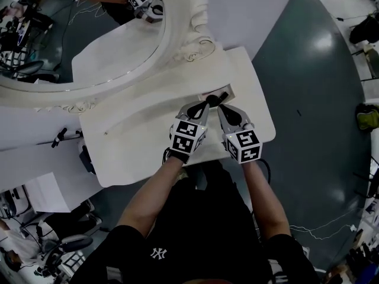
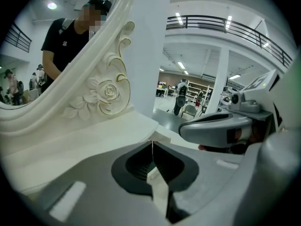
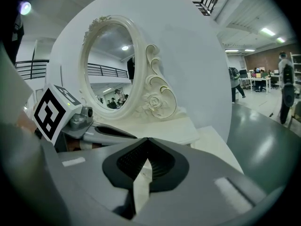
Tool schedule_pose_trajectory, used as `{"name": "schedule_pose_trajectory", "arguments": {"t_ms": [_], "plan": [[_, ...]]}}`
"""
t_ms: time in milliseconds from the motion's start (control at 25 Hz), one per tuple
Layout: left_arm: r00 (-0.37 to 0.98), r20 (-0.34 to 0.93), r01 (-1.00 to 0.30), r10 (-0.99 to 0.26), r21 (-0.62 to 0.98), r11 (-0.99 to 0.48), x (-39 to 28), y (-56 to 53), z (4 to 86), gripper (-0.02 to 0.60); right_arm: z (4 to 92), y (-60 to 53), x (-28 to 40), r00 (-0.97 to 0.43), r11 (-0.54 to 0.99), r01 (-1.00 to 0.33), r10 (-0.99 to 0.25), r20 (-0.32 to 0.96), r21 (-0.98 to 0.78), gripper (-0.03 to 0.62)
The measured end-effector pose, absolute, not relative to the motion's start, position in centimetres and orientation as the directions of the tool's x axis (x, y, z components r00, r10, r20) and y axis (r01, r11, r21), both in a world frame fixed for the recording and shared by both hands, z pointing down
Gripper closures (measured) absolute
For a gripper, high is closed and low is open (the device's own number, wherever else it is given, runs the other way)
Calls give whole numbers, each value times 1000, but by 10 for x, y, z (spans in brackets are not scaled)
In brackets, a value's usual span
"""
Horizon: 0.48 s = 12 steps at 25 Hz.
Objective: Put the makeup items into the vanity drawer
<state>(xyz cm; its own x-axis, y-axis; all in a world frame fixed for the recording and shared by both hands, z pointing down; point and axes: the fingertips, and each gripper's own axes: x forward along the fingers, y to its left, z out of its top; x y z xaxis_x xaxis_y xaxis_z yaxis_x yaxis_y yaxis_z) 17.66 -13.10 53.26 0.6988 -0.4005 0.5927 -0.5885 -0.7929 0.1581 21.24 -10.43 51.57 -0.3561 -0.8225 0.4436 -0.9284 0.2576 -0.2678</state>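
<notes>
**Currently: both jaws clenched, tips at the drawer**

Readable marks: only a white "NY" logo on my black shirt. The cubes on the grippers carry black-and-white square markers, no text.

Pose: both forearms come in from the near edge of the white vanity top. They angle inward in a V. Left gripper and right gripper have their tips just beside each other at the far right of the top, right of the oval mirror.

Jaws: each gripper view shows its pads pressed together, nothing held.

Task things: a small open recess, apparently the drawer, sits just beyond the tips. Can't make out the makeup items in any view.
</notes>
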Motion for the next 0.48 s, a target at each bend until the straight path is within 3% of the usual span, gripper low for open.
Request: {"name": "schedule_pose_trajectory", "arguments": {"t_ms": [480], "plan": [[768, 494, -575, -409, 248, -780, 143, -103, 492, 580, 489, -75, 182, -297, 219, -950, -852, 430, -223, 568]]}}
